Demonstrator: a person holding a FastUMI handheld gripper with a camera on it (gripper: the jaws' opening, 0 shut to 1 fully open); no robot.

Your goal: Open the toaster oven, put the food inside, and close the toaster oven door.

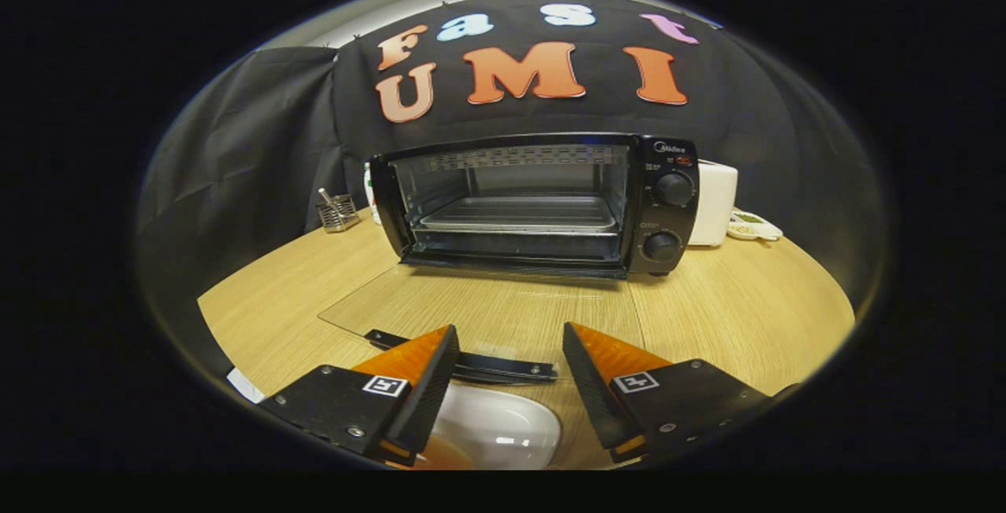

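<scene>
The gripper (pixel 509 360) hovered with its fingers spread wide and nothing between them. Just below them sat a white dish (pixel 495 426), partly hidden by the left finger. The toaster oven (pixel 534 203) stood at the far side of the wooden table (pixel 731 316), its glass door (pixel 471 313) folded down flat toward the fingers, the handle (pixel 464 362) nearest them. A metal tray (pixel 519 214) rested inside. A white appliance (pixel 714 203) stood right of the oven.

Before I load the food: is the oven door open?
Open: the glass door lies flat on the table ahead of the oven, tray exposed.
</scene>
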